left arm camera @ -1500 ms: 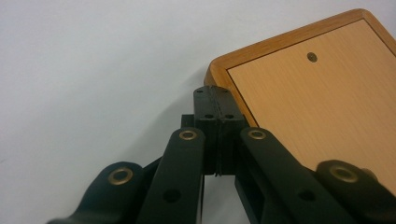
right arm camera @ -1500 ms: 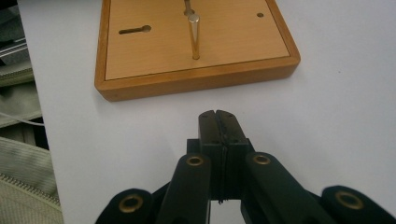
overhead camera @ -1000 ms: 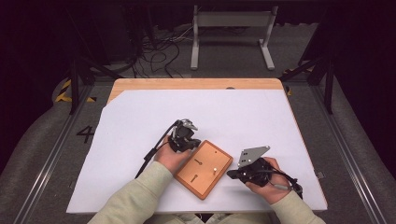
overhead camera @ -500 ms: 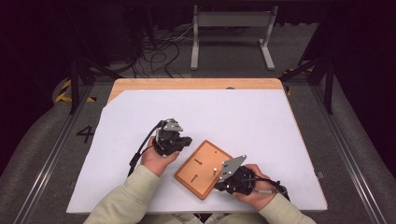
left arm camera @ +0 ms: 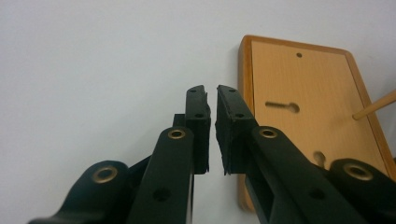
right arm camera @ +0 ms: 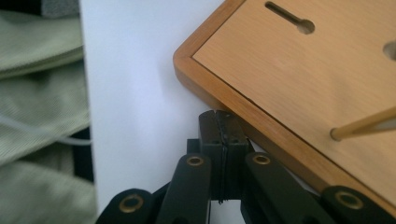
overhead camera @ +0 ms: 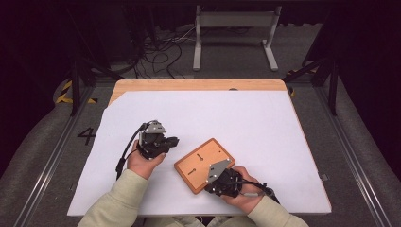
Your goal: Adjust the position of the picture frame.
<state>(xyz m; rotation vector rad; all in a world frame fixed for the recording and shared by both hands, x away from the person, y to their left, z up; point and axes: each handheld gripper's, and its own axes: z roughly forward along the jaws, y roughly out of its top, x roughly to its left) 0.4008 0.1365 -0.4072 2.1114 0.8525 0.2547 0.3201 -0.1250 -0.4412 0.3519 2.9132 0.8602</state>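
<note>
A flat wooden board (overhead camera: 201, 163) with keyhole slots lies on the white table cover, near the front. My left gripper (overhead camera: 174, 140) hovers just left of it, pointing toward the board (left arm camera: 303, 84). In the left gripper view its jaws (left arm camera: 211, 91) have just been opening and stand a narrow gap apart with nothing between them. My right gripper (overhead camera: 213, 184) sits at the board's near edge; its pads (right arm camera: 218, 114) are pressed together on nothing, right beside the raised rim of the board (right arm camera: 299, 79). A thin wooden stick (right arm camera: 364, 126) (left arm camera: 373, 105) reaches over the board.
The white sheet (overhead camera: 227, 118) covers a wooden table whose bare far edge (overhead camera: 198, 85) shows. A metal stand (overhead camera: 234, 28) and cables lie on the floor beyond. Pale green sleeves (overhead camera: 118, 203) come in from the front edge.
The left hand has drawn away to the left of the board and lifted a little. The right hand has slid left and lower, from off the board's right end to its near edge.
</note>
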